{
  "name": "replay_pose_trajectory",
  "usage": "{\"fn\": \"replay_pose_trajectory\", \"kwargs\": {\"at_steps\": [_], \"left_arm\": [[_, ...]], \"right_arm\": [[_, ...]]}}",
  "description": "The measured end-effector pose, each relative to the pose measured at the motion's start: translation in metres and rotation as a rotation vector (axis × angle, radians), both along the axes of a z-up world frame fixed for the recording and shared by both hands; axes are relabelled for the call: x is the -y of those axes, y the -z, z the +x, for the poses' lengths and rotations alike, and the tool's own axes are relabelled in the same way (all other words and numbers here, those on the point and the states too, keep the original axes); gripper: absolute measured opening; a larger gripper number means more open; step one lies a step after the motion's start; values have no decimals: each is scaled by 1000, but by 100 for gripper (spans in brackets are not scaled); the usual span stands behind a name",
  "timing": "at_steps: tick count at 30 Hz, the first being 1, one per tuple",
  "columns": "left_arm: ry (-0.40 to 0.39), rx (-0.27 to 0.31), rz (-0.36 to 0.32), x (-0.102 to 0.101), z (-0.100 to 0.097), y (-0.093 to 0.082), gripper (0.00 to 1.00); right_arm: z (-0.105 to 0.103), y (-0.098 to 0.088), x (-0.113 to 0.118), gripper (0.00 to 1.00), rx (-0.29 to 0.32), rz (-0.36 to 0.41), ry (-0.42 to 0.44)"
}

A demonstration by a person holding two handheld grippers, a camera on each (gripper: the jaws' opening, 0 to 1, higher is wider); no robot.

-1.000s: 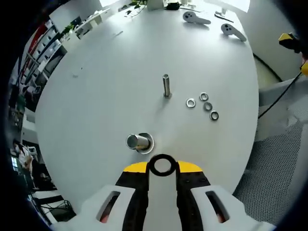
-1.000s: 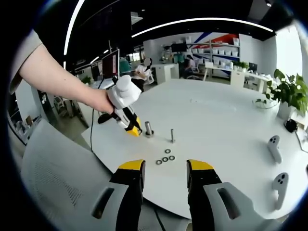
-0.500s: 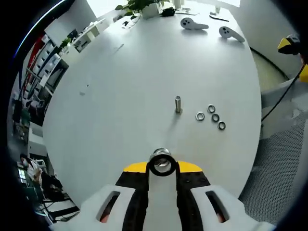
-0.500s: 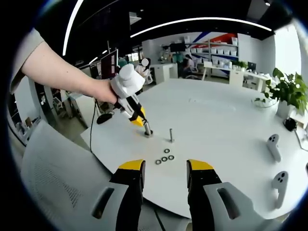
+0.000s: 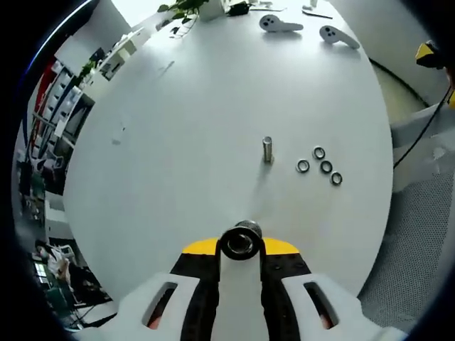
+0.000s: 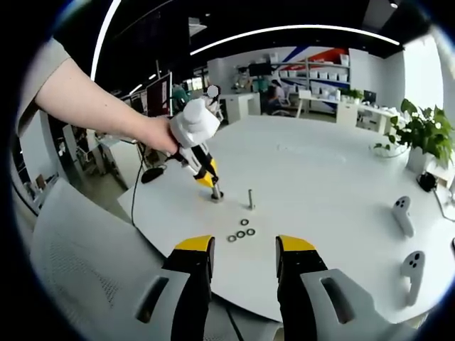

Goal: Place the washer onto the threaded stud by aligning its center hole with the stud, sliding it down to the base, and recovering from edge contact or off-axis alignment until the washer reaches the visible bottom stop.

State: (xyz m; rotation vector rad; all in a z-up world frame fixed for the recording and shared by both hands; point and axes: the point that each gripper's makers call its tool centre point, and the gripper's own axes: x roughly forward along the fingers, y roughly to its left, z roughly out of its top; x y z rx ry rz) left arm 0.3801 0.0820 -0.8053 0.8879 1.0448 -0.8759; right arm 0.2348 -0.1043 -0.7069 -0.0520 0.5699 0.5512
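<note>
My left gripper (image 5: 240, 250) is shut on a dark washer (image 5: 240, 244), held flat between its yellow-tipped jaws. Just beyond the ring I see the top of a thick metal stud (image 5: 247, 228), viewed almost end-on, with the washer's hole roughly over it. Whether they touch I cannot tell. A thinner threaded stud (image 5: 267, 149) stands upright mid-table. In the right gripper view a hand holds the left gripper (image 6: 206, 175) tilted down onto the thick stud (image 6: 215, 193), beside the thin stud (image 6: 250, 199). My right gripper (image 6: 243, 249) hangs open off the table's near edge.
Several loose washers (image 5: 319, 165) lie right of the thin stud; these washers (image 6: 242, 231) also show near the table edge. Two white controllers (image 5: 279, 24) (image 5: 338, 35) rest at the far side. A mesh chair (image 6: 78, 270) and a potted plant (image 6: 423, 135) flank the round white table (image 5: 178, 128).
My left gripper has carried the washer from beside the thick stud to directly over its top and tipped steeper. The right gripper has stayed put.
</note>
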Motion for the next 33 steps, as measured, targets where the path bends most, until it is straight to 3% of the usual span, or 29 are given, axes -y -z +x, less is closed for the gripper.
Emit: {"fn": "replay_pose_trajectory", "kwargs": {"at_steps": [19,33], "left_arm": [[5,-79,34,2,3,39,18],[-14,-95,26,1,1,43,19]], "right_arm": [[0,4,4,36,-17,-12,17],[0,6,4,35,-25,-21,15]]}}
